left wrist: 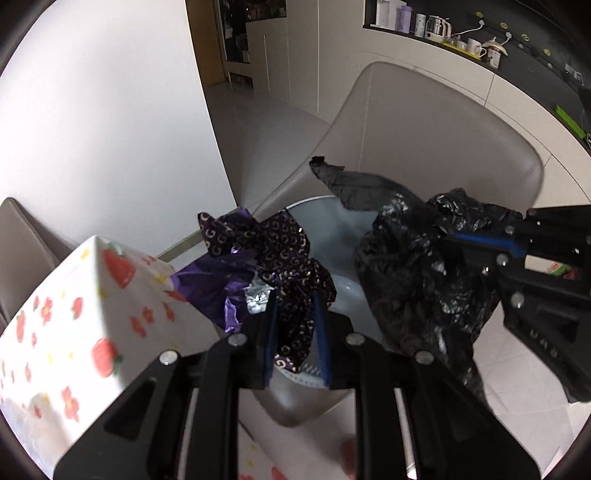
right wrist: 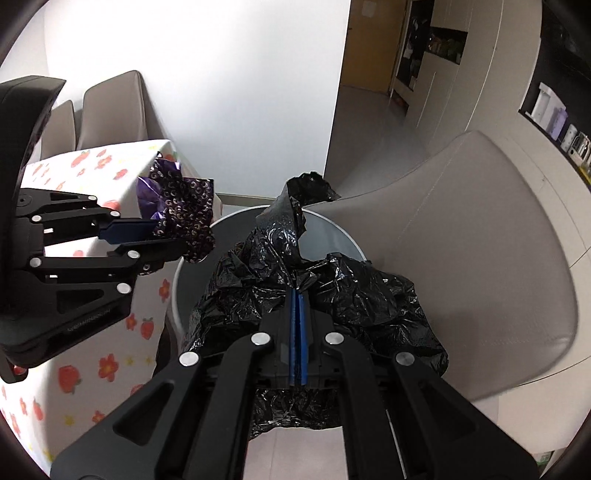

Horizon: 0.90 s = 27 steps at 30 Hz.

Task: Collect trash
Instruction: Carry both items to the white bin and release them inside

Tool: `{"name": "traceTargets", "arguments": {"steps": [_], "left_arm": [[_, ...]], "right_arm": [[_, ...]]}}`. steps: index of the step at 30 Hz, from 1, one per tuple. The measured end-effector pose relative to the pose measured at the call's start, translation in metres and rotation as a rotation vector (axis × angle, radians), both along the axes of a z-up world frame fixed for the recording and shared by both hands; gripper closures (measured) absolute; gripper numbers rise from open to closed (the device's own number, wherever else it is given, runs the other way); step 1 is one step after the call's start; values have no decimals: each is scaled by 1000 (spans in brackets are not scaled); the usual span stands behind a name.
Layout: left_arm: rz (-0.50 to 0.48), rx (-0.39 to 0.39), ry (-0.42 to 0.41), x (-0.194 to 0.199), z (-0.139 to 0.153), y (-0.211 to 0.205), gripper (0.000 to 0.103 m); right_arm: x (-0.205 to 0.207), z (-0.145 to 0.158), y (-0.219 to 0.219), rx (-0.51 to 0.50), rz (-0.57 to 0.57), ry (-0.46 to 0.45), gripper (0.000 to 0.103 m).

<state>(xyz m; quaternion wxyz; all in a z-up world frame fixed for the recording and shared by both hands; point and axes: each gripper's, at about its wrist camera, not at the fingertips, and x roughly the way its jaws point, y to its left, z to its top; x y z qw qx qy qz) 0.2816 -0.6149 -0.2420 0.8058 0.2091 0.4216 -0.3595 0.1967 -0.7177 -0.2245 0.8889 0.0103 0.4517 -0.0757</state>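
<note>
My left gripper (left wrist: 297, 314) is shut on a crumpled purple patterned wrapper (left wrist: 273, 258) and holds it in the air above a round grey trash bin (left wrist: 343, 288). It also shows in the right wrist view (right wrist: 159, 232), with the wrapper (right wrist: 184, 218) at the bin's left rim (right wrist: 177, 280). My right gripper (right wrist: 297, 291) is shut on a crumpled black plastic bag (right wrist: 332, 295), held over the bin. In the left wrist view that gripper (left wrist: 450, 240) comes in from the right, pinching the black bag (left wrist: 413, 273).
A table corner with a strawberry-and-flower cloth (left wrist: 74, 314) stands left of the bin. A grey padded chair (left wrist: 424, 122) stands behind and right of it. More chairs (right wrist: 110, 110) line the white wall. A counter with mugs and a kettle (left wrist: 439, 26) is far back.
</note>
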Motion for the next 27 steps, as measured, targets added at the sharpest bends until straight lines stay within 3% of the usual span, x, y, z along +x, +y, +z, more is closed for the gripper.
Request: {"name": "traceTargets", "arguments": {"steps": [1,3,4,6,7,20,27], "left_arm": [[-3,0,0,2,-3,-5,82],[-2,12,7,6,-10,-14,77],[0,16,16,8,-13,-16,71],[12,15,13,8,-16,-18,34],[17,10,5,9,-16,-24,30],[15,24,-12,7,-9,-18,29],[34,35,-27,0,-2,6,29]], "right_arm": [[3,-3,-3,7,5,2,95],[6,-6,-7,-3,3,-5,72],[7,-8,-9,-10,0,-9,66],[7,-10,-12,-24,-5,-13,59],[7,-11,-11,-27,-7,-11,59],[-11,13,-31,-18,-18,-45,60],[5,-26,-14,12,22,51,60]]}}
